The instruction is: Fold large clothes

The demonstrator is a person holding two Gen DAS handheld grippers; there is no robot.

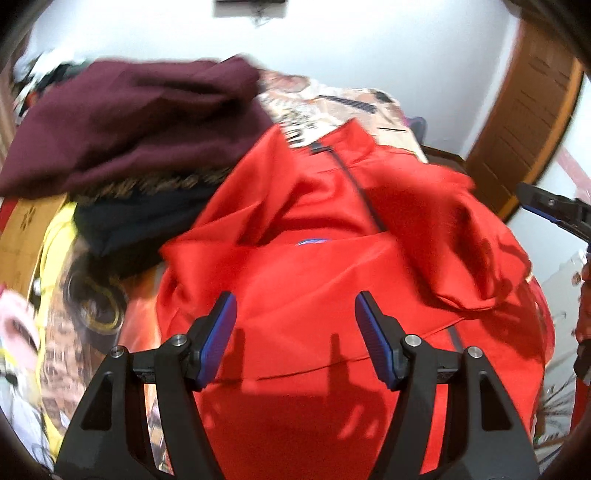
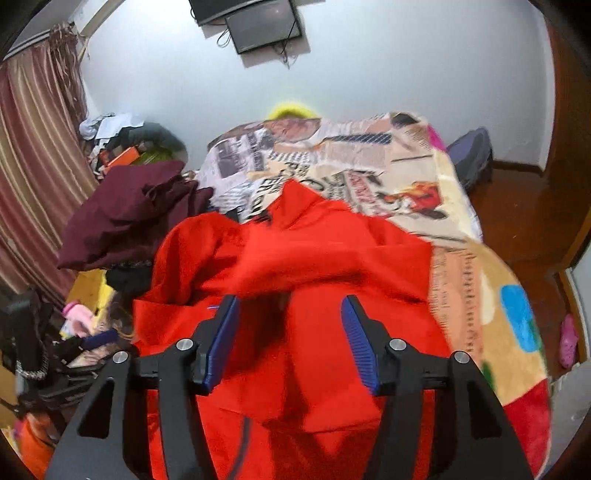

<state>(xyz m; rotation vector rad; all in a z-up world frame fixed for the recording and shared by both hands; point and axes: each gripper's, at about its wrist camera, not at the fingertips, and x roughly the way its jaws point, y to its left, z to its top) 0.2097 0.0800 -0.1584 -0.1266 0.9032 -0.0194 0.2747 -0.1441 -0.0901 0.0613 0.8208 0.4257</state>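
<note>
Left wrist view: left claw (image 1: 295, 325) hangs over a red jacket (image 1: 332, 258), fingers spread apart, nothing between them.

Jacket lies rumpled just ahead of and beneath the blue pads (image 1: 218, 339), a dark zipper (image 1: 354, 184) running away from the claw. Maroon garment (image 1: 129, 125) heaped ahead to the left, with a dark garment (image 1: 140, 221) under it. Printed blanket (image 1: 325, 103) shows beyond the jacket. Wooden door (image 1: 524, 122) far right; part of the right claw (image 1: 554, 210) at the right edge. Right wrist view: right claw (image 2: 291, 328) also spread wide and holding nothing, the jacket (image 2: 295, 258) bunched directly below and ahead. Blanket (image 2: 461, 258) extends to the right and ahead; maroon garment (image 2: 129, 210) ahead-left; curtain (image 2: 33, 166) far left; screen (image 2: 262, 22) on the wall.
</note>
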